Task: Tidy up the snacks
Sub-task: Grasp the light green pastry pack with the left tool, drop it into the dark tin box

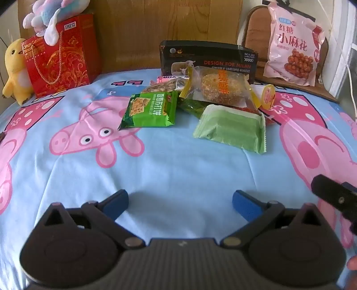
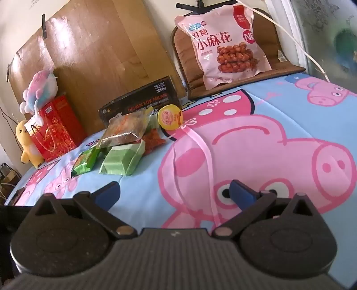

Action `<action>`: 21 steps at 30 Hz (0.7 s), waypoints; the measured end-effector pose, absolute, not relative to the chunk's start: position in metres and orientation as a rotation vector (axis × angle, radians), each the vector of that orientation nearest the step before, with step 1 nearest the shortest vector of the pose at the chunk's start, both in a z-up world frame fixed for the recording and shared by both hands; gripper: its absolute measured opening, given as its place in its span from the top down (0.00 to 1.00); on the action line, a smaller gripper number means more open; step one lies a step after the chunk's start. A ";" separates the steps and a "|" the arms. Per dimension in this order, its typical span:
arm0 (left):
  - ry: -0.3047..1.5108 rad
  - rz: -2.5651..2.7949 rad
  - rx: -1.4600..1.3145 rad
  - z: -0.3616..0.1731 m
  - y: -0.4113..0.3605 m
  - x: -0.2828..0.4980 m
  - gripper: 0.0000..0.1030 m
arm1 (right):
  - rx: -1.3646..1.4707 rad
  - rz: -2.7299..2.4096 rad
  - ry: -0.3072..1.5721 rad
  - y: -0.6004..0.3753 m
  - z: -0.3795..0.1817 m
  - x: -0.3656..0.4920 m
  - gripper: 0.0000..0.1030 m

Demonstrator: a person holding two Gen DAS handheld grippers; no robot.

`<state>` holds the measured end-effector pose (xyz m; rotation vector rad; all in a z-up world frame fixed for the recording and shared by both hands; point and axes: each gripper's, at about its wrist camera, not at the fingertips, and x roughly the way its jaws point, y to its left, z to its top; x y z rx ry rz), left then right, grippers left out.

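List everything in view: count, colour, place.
biscuit packet: 1, bright green, left of pile
wafer packet: 1, pale green, front right of pile
clear snack bag: 1, clear with orange print, atop pile
round snack: 1, yellow, right of pile
black box: 1, black, behind pile
pink snack bag: 1, pink, on brown cushion
gift bag: 1, red, far left
plush chick: 1, yellow, beside gift bag
plush toy: 1, pastel, on gift bag
bedsheet: 1, blue, pink pigs
left hand-held gripper: open, empty
right hand-held gripper: open, empty

black box [image 1: 207, 60] "DESIGN FOR MILAN", red bag [image 1: 60, 60] "Crispy"
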<state>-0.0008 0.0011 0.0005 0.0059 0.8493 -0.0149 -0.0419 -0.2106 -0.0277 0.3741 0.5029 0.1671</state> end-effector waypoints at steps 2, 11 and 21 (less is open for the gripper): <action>0.838 -0.020 0.004 0.000 0.003 -0.002 0.00 | 0.360 0.167 0.506 -0.212 -0.027 -0.042 0.00; 0.783 -0.122 0.027 0.013 0.022 -0.011 0.10 | 0.189 0.215 0.497 -0.192 -0.023 -0.039 0.01; 0.751 -0.342 -0.126 0.057 0.042 0.071 0.55 | -0.052 0.420 0.526 -0.160 0.000 0.005 0.32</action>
